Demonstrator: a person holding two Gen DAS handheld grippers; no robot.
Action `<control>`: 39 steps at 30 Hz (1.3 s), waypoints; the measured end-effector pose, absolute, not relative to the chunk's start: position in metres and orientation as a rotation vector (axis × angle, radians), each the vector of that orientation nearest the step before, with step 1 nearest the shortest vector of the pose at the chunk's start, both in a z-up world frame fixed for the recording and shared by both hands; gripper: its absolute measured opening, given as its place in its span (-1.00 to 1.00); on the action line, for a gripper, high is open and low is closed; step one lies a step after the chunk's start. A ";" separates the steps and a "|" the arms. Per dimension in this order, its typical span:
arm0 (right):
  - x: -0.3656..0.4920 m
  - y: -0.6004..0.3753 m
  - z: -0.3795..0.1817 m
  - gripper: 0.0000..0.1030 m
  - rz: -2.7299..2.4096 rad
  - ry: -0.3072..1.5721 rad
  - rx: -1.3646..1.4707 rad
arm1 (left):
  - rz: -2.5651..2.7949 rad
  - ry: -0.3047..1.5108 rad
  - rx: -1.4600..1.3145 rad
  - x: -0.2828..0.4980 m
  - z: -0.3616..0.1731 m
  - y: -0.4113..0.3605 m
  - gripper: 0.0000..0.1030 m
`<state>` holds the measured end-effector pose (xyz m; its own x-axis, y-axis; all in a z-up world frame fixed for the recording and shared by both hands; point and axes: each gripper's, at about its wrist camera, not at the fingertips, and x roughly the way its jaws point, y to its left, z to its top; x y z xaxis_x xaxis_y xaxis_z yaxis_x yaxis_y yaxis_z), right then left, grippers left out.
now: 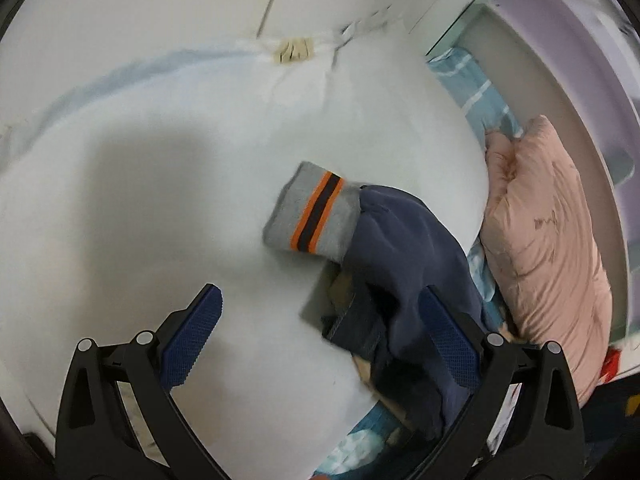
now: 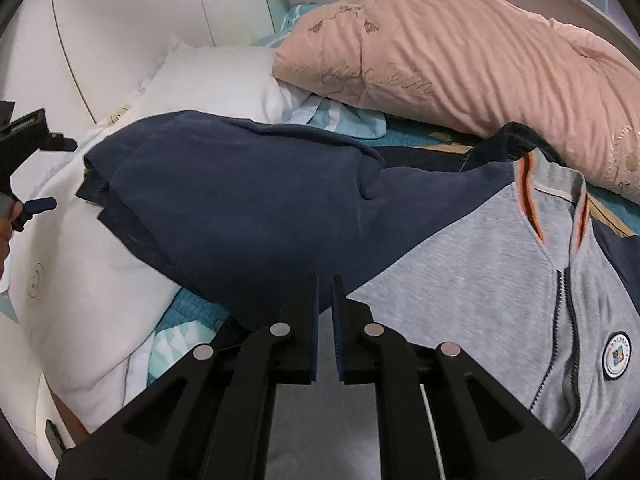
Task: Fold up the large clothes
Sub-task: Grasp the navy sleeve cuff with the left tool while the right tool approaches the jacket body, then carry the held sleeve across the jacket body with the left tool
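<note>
A navy and grey zip jacket with orange stripes and a round badge lies across the bed. Its navy sleeve reaches onto a white pillow and ends in a grey cuff with an orange and navy band. My left gripper hangs open above the pillow just short of the cuff, its right finger over the sleeve. In the right wrist view the left gripper shows at the left edge. My right gripper is nearly closed where navy meets grey, apparently pinching the cloth.
A pink quilt is bunched along the far side, against a white shelf unit. Dark denim lies under the sleeve. A teal patterned sheet covers the bed. The white headboard stands behind the pillow.
</note>
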<state>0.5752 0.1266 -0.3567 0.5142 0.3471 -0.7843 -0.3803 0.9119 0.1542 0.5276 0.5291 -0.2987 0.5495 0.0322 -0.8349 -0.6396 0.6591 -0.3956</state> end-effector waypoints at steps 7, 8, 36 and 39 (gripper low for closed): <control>0.581 0.126 -0.369 -0.85 0.428 0.936 -0.039 | 0.484 0.908 -0.919 0.542 -0.324 0.551 0.91; 0.581 0.125 -0.370 -0.85 0.427 0.936 -0.033 | 0.484 0.906 -0.930 0.543 -0.324 0.552 0.91; 0.580 0.118 -0.376 -0.84 0.438 0.931 0.034 | 0.320 0.729 -0.916 0.554 -0.302 0.539 -0.58; 0.583 0.118 -0.377 -0.84 0.460 0.938 0.072 | 0.344 0.700 -0.807 0.552 -0.282 0.528 -0.59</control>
